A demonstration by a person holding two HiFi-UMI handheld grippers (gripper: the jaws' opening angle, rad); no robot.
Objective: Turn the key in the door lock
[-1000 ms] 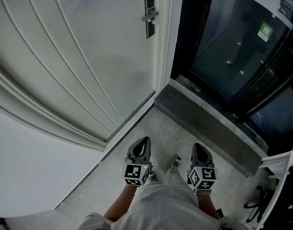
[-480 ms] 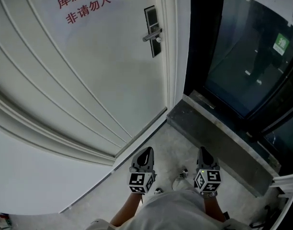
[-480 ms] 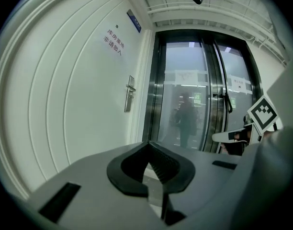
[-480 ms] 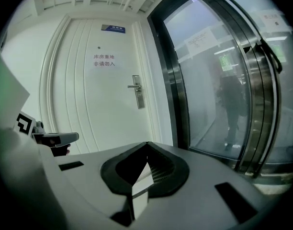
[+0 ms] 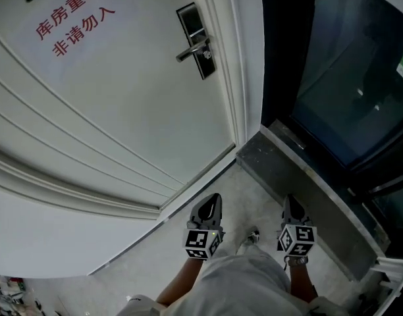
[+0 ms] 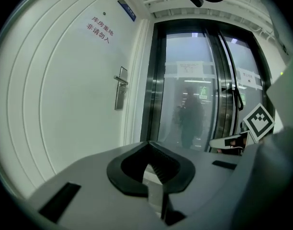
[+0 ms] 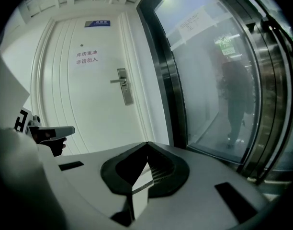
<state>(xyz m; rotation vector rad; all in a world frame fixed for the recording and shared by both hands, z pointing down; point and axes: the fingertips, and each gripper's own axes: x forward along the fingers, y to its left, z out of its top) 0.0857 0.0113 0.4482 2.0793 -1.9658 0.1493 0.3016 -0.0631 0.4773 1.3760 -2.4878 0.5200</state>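
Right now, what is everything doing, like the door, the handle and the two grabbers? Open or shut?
White door: shut in its frame.
Door handle: level, not pressed, nothing touching it.
Lock: too small to tell if a key is in it.
Left gripper: fingers together, empty.
Right gripper: fingers together, empty.
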